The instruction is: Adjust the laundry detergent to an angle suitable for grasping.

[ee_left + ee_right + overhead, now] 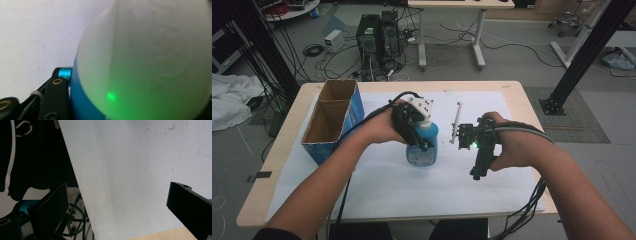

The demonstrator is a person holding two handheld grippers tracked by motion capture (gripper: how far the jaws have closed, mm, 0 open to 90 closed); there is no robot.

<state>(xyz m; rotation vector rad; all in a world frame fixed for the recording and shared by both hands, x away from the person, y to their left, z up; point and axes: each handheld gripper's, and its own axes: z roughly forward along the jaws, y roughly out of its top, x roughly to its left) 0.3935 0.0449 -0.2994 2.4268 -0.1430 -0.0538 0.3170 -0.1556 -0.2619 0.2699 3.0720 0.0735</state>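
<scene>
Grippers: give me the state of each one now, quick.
Left gripper: shut on the blue bottle.
Right gripper: open, nothing between its jaws.

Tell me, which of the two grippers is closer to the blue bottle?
Left. The left gripper is clamped on the blue bottle; the right gripper hangs apart to the bottle's right, jaws open over the white sheet.
</scene>
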